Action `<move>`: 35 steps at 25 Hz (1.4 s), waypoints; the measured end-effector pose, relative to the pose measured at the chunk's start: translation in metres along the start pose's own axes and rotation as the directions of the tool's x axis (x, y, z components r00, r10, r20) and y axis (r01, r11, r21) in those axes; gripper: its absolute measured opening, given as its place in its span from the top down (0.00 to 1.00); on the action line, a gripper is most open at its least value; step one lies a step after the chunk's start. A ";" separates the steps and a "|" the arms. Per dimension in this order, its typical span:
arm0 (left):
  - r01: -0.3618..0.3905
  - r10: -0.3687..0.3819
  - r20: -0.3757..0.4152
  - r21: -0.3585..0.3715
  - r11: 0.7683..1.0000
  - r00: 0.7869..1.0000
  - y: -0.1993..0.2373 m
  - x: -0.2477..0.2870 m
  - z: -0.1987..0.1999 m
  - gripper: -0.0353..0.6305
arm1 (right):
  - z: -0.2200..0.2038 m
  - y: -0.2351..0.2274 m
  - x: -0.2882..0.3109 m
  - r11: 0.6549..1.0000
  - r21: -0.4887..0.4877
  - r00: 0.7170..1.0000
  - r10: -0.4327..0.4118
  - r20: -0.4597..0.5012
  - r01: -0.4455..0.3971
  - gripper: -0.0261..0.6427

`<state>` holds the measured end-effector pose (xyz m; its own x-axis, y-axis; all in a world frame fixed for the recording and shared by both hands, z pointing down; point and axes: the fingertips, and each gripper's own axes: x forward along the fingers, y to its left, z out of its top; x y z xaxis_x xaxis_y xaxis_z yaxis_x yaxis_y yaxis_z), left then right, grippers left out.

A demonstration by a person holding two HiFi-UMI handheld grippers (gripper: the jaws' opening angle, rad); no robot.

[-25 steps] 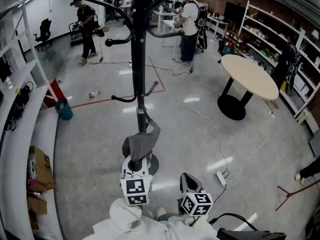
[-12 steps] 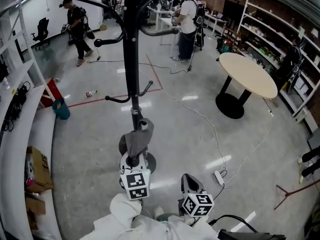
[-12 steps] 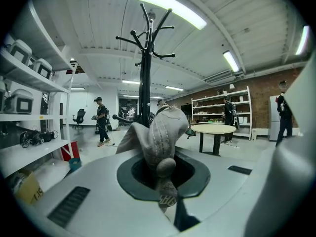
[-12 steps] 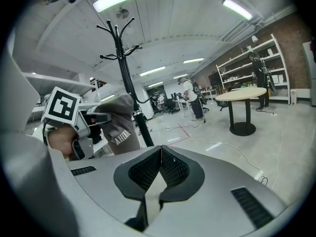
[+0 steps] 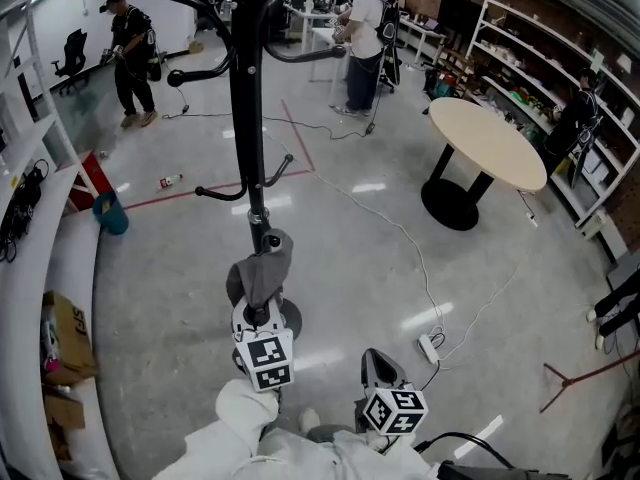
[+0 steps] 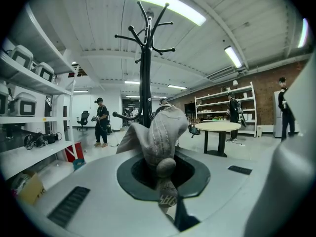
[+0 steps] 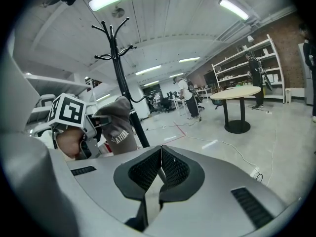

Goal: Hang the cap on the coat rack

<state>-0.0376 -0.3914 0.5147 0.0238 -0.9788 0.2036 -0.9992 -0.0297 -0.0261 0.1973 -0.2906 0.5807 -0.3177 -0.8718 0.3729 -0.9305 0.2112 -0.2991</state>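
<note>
Left gripper view shows the left tool pinching the limp cap low beside the coat rack, so its thin fabric hold could slip during lifting, while the right tool is pressed together, empty.

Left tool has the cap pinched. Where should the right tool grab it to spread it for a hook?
Probably the loose crown side of the cap facing the right tool, coming from the right. The left tool pinches it low, so the crown stands bunched above, and the coat rack pole just behind blocks the far side. Open the shut right tool first.
</note>
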 end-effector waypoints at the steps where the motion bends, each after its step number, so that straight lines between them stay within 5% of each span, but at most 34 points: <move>1: 0.000 0.000 -0.003 0.000 1.000 1.000 -0.001 0.002 -0.002 0.92 | -0.001 -0.003 -0.001 1.000 0.003 1.000 -0.006 -0.001 0.006 0.94; 35: -0.013 0.008 -0.108 -0.043 0.999 0.994 0.013 0.071 -0.056 0.92 | -0.014 -0.030 -0.011 0.993 0.066 0.994 -0.099 -0.046 0.102 0.94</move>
<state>-0.0508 -0.4501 0.5835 0.0121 -0.9513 0.3080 -0.9999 -0.0084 0.0131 0.2266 -0.2816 0.5977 -0.2322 -0.8670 0.4409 -0.9441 0.0919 -0.3166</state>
